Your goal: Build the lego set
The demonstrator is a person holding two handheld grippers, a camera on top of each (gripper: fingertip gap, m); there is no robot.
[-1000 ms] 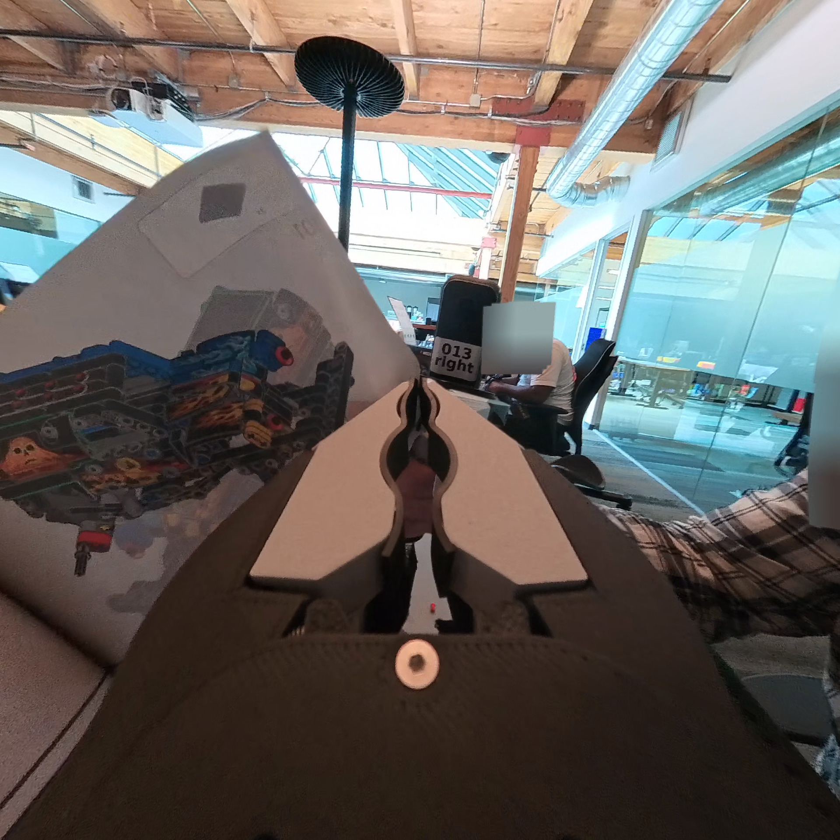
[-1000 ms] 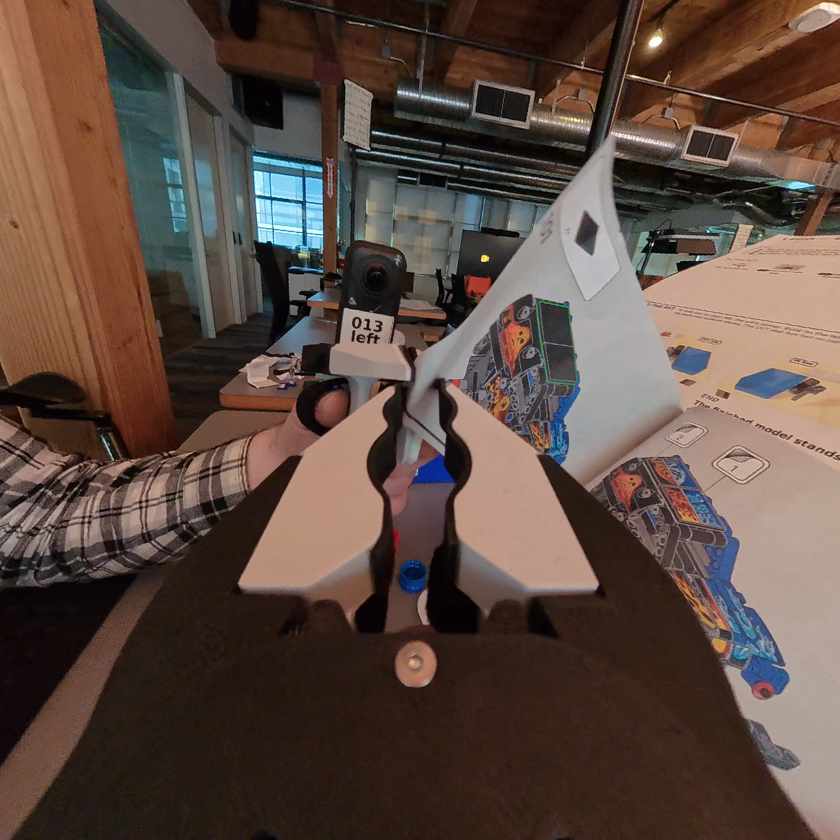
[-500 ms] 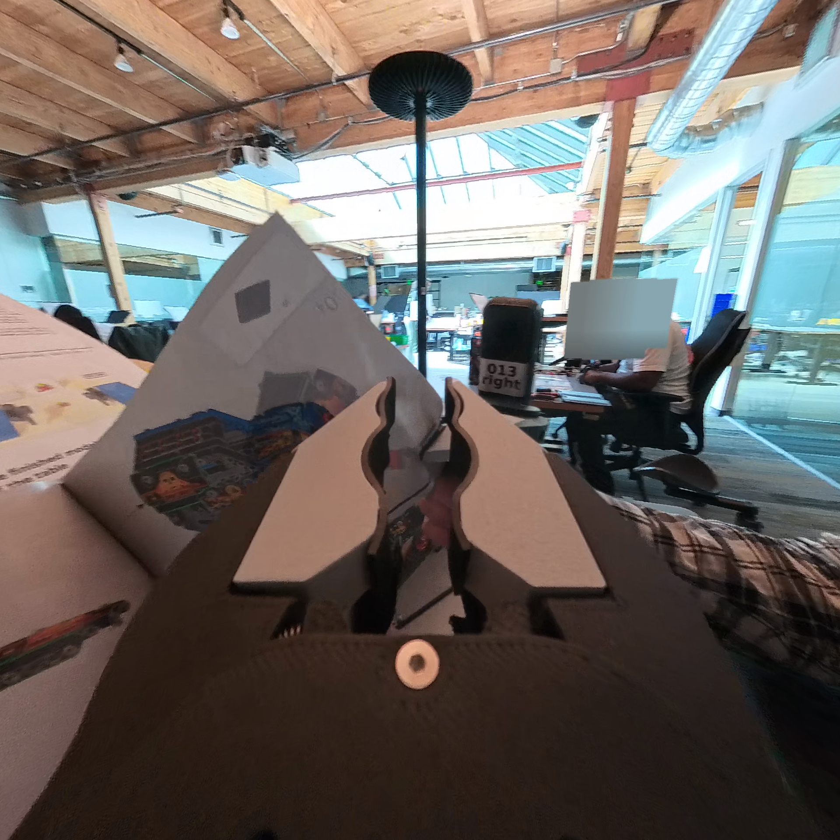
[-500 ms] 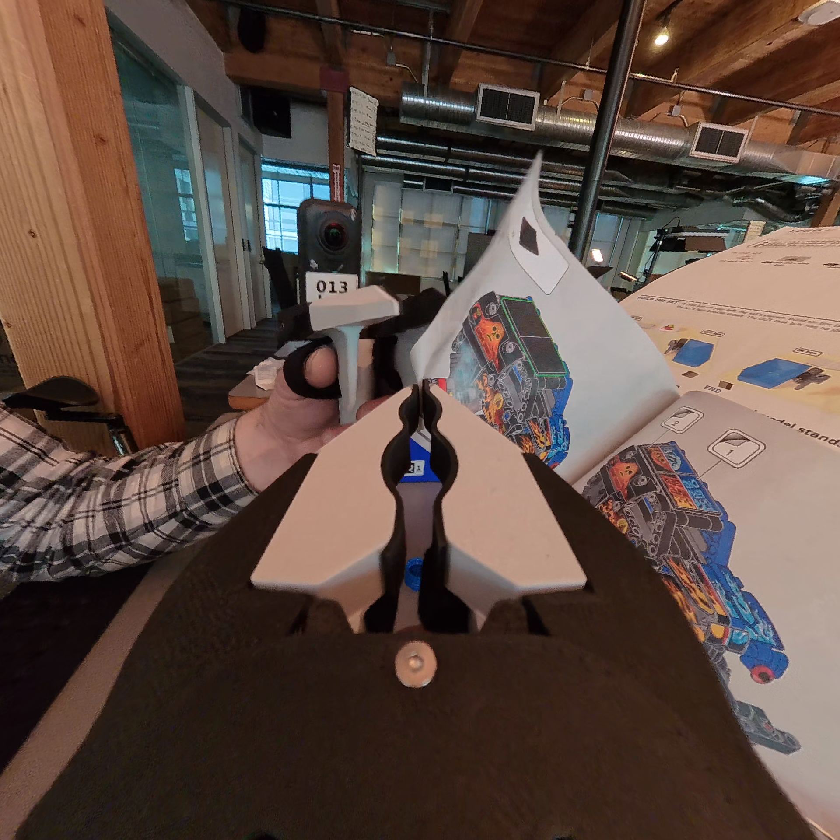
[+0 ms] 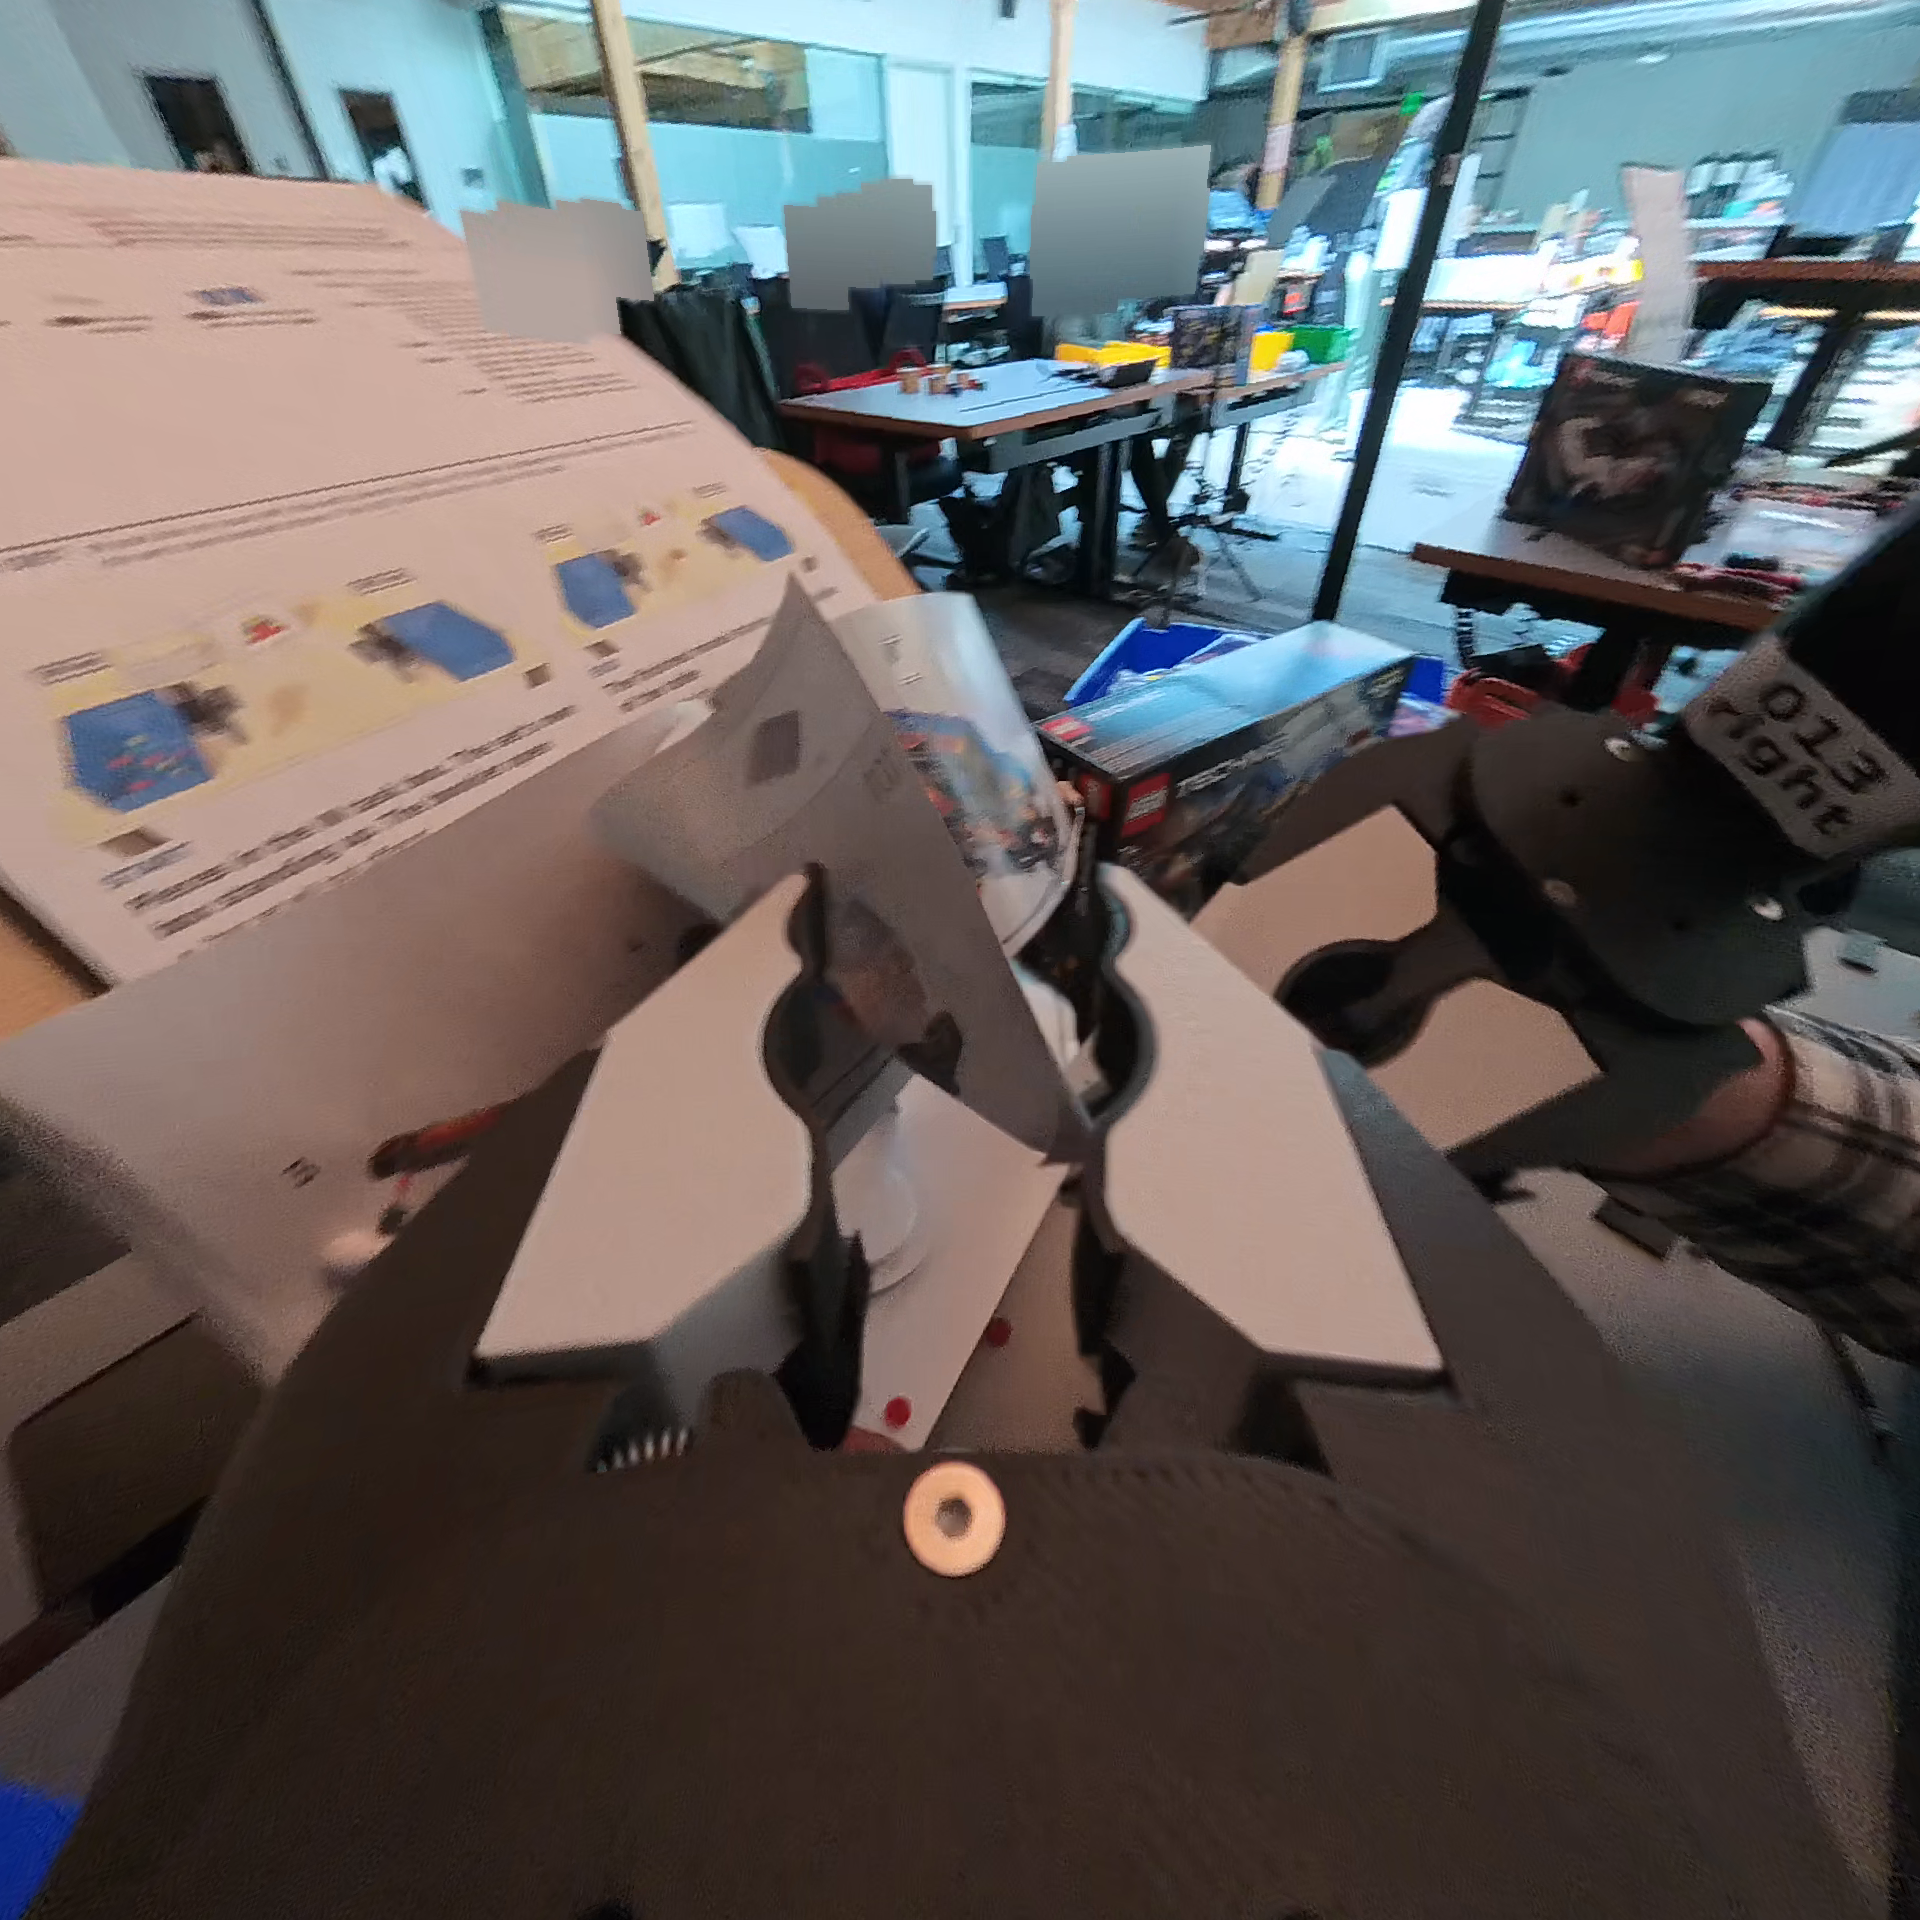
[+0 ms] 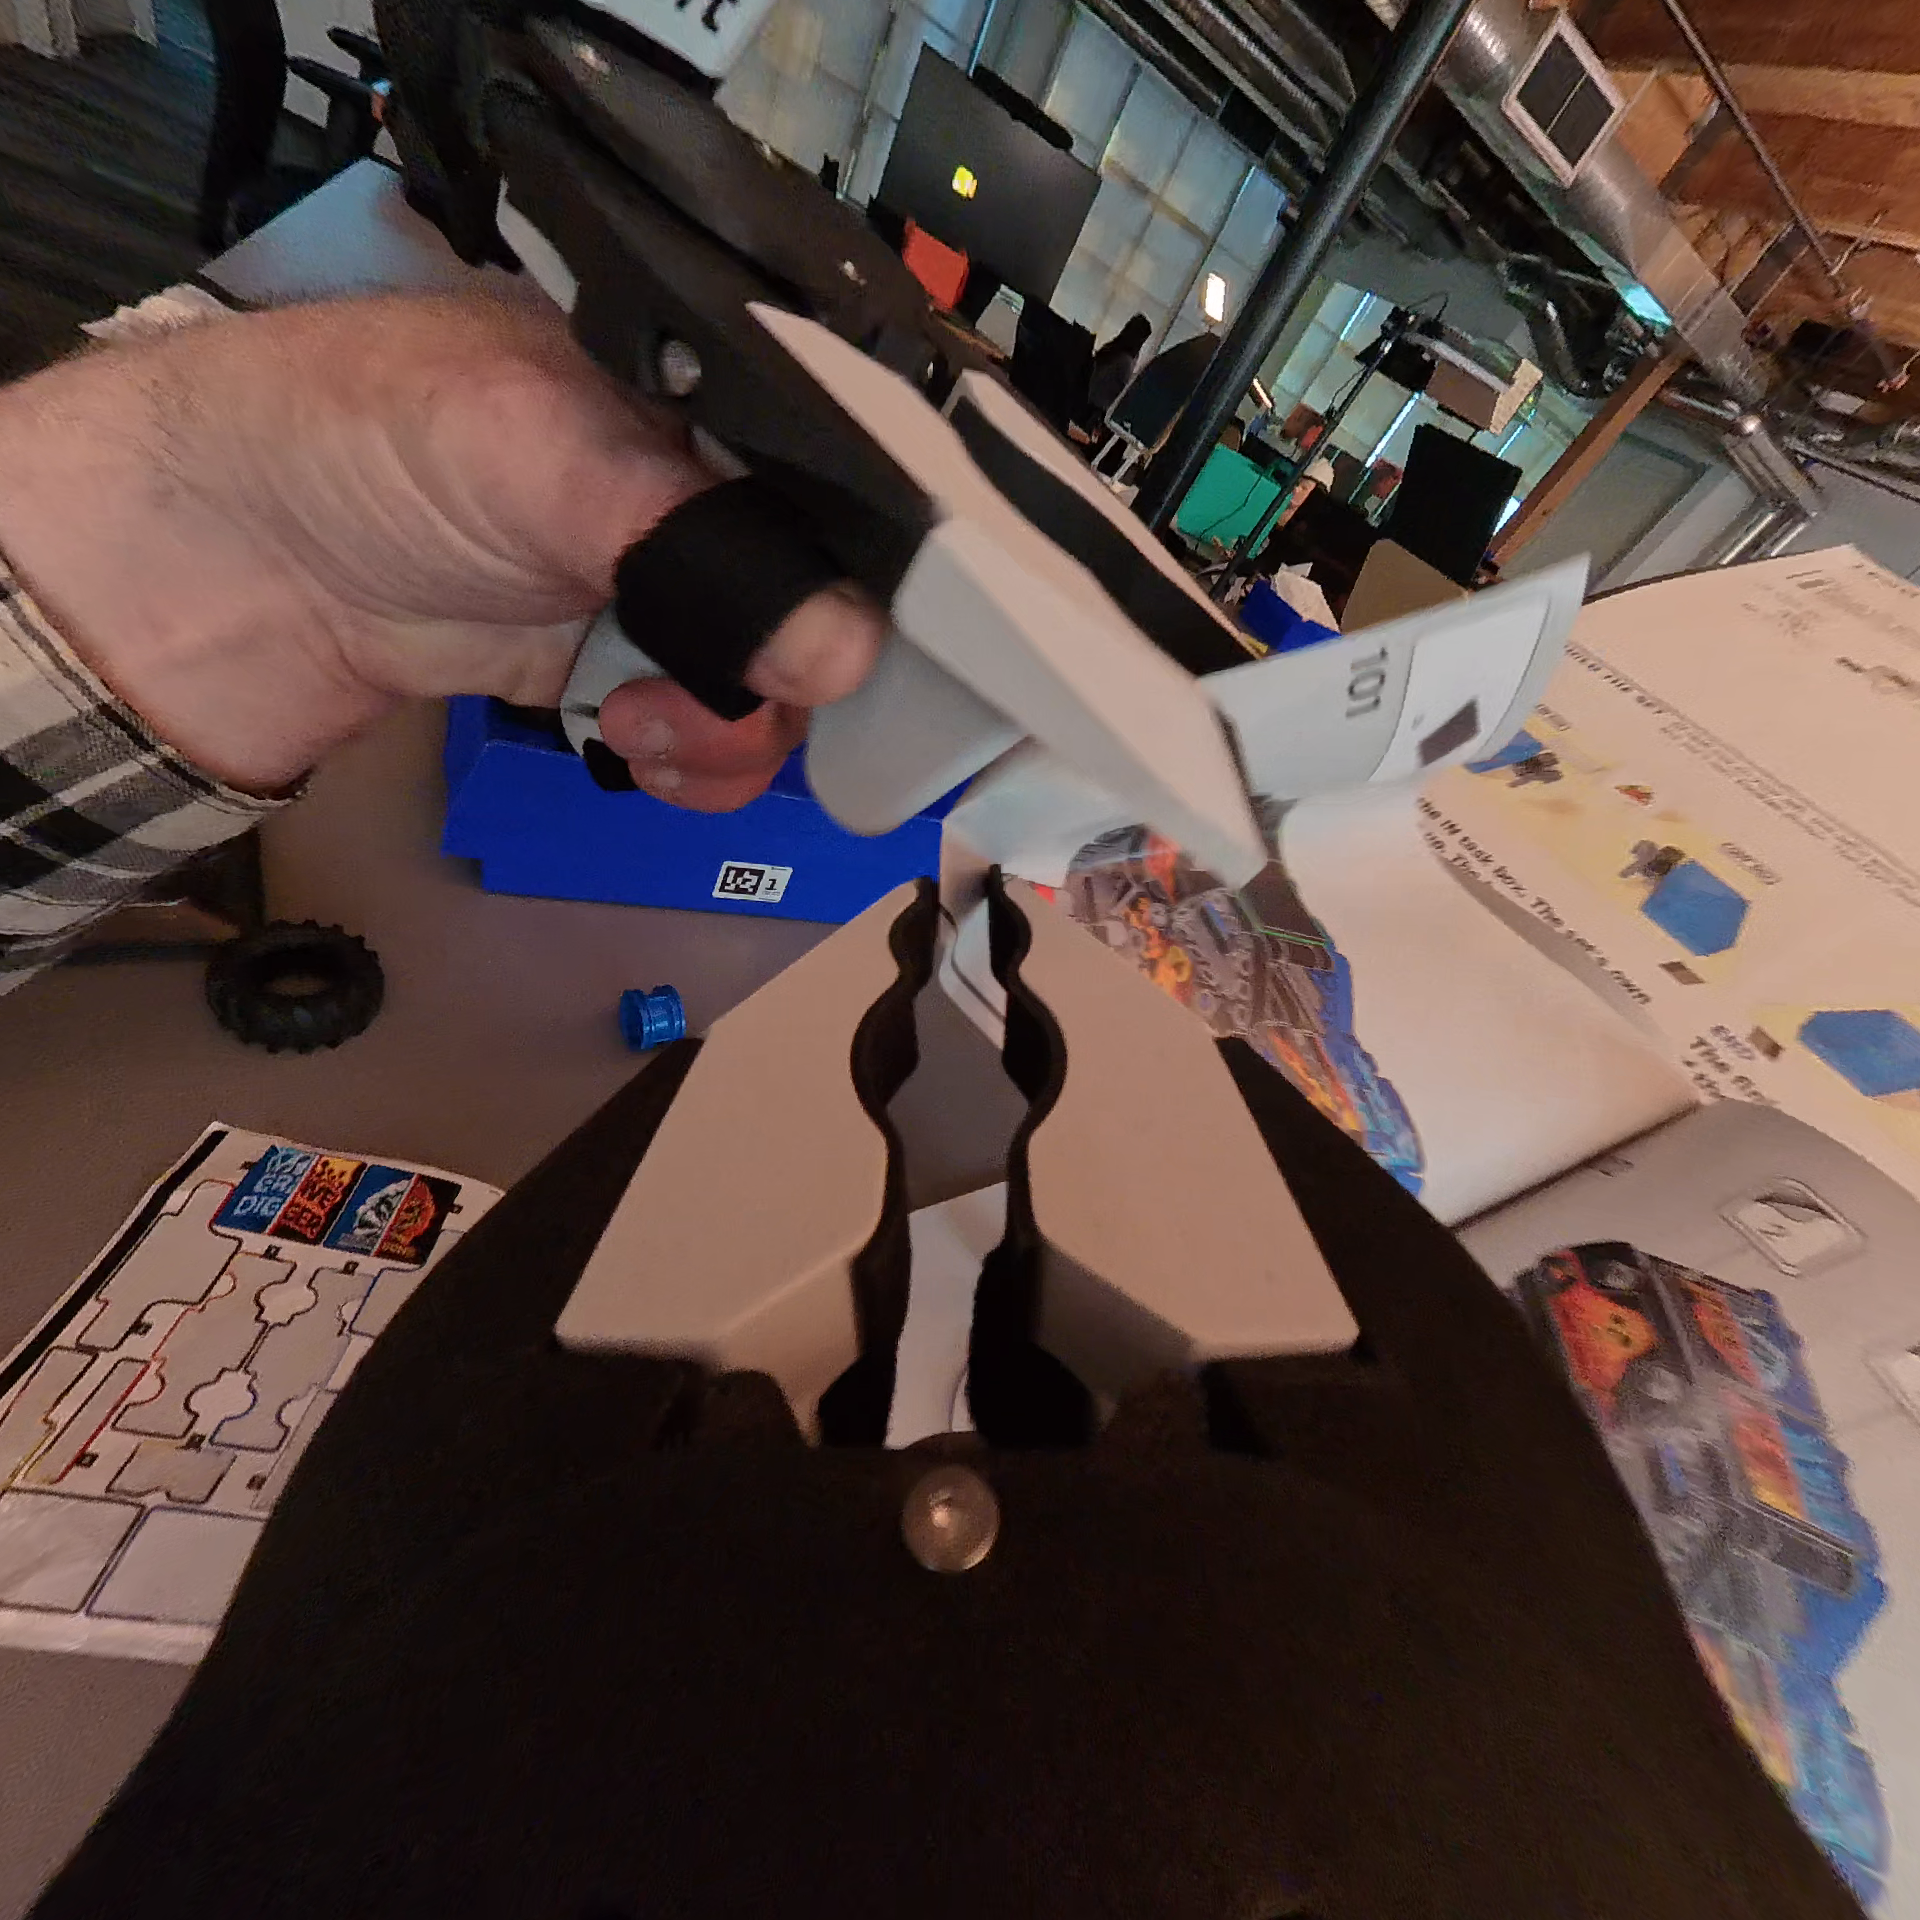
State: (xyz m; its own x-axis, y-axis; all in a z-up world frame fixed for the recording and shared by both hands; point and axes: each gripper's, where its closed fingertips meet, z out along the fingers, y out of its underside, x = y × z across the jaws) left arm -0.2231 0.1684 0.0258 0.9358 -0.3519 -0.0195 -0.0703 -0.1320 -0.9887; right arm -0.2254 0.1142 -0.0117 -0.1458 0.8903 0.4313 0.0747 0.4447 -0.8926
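The left gripper (image 5: 951,914) has its fingers spread, a lifted page (image 5: 831,831) of the instruction booklet (image 6: 1558,1039) standing between them, tip toward 11 o'clock. The right gripper (image 6: 961,894) has its fingers slightly apart, empty, above the tabletop (image 6: 499,1039); the booklet lies open at 2 o'clock.

Printed lines cross the open instruction booklet (image 5: 312,468) | number on its lifted page (image 6: 1371,681) | branded black set box (image 5: 1226,758) behind booklet | tag on blue bin (image 6: 623,831) left of booklet | lettered sticker sheet (image 6: 208,1299) nearer left | white label on black camera (image 5: 1849,675) right of booklet
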